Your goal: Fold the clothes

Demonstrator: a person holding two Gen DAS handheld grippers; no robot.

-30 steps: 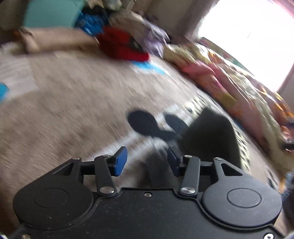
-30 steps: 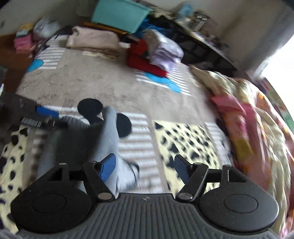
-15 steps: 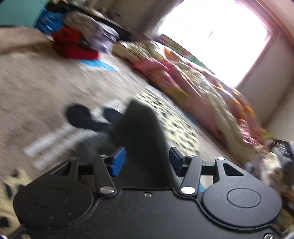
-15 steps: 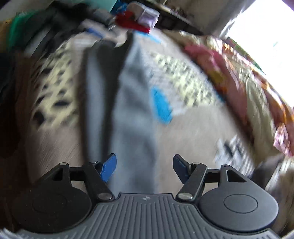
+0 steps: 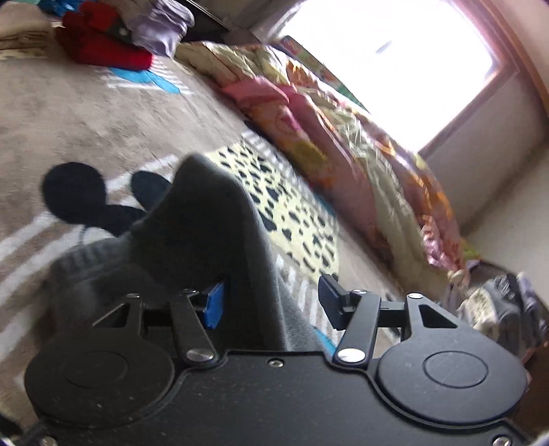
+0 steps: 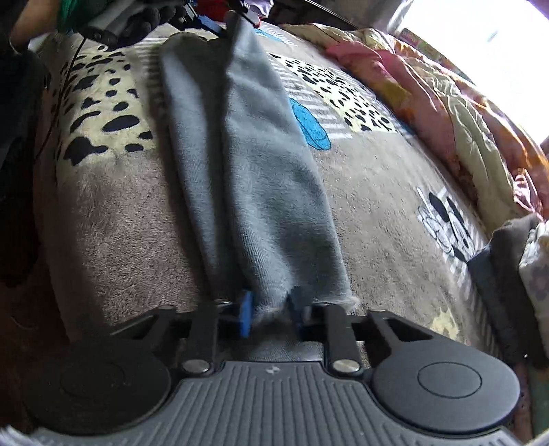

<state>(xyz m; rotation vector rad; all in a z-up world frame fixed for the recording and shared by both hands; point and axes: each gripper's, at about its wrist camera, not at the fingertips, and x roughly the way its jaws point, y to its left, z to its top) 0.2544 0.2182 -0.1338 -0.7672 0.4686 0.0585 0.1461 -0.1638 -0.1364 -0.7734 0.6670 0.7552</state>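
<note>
A long grey garment [image 6: 247,144] lies stretched over the patterned blanket [image 6: 113,206], running away from me in the right wrist view. My right gripper [image 6: 271,310] is closing on its near end, and the cloth is bunched between the blue pads. At the far end my left gripper [image 6: 228,20] sits where the cloth rises to a peak. In the left wrist view the garment [image 5: 206,219] looks dark and passes between the jaws of the left gripper [image 5: 271,303], which are closing. The cloth lies against the left pad, and a gap shows at the right pad.
A flowered quilt [image 6: 446,113] is heaped along the right side under a bright window [image 5: 394,58]. Folded clothes, red [image 5: 99,44] and lilac [image 5: 161,24], are stacked at the far end. A gloved hand [image 6: 137,20] holds the left gripper. More clothes [image 6: 507,260] lie at the right.
The right gripper swung down to the garment's near end and its jaws closed on the cloth. The left gripper turned right, and the grey cloth now lies between its jaws.
</note>
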